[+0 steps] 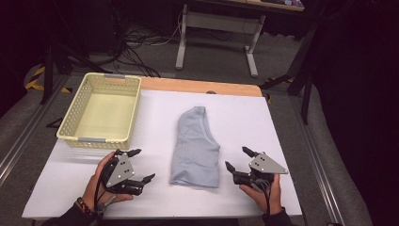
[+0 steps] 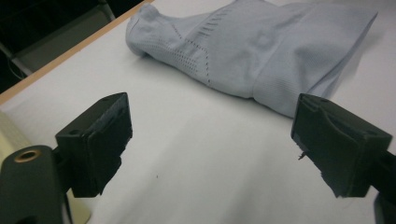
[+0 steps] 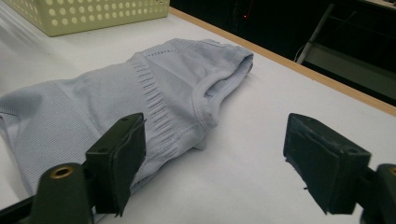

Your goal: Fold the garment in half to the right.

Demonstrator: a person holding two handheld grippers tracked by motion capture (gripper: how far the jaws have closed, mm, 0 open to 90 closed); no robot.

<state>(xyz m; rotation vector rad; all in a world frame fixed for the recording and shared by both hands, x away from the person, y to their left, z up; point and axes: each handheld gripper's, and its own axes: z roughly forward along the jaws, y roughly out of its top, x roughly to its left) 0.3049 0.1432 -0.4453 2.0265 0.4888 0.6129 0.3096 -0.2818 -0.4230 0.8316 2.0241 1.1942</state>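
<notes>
A pale blue folded garment (image 1: 195, 148) lies flat in the middle of the white table cover, its narrow end pointing away from me. My left gripper (image 1: 141, 165) rests low over the table just left of the garment's near edge, jaws wide apart with nothing between them. In the left gripper view the garment (image 2: 252, 51) lies beyond the open gripper (image 2: 212, 144). My right gripper (image 1: 239, 158) sits to the right of the garment's near corner, also open and holding nothing. From the right gripper view the cloth (image 3: 130, 98) reaches up to the left jaw, and the gripper (image 3: 215, 163) frames bare table.
A cream perforated basket (image 1: 75, 127) stands empty at the back left of the table; its wall (image 3: 93, 14) appears far off in the right gripper view. The table's wooden far edge (image 1: 197, 85) runs behind the garment. Cables and a metal frame (image 1: 216, 33) stand on the floor beyond.
</notes>
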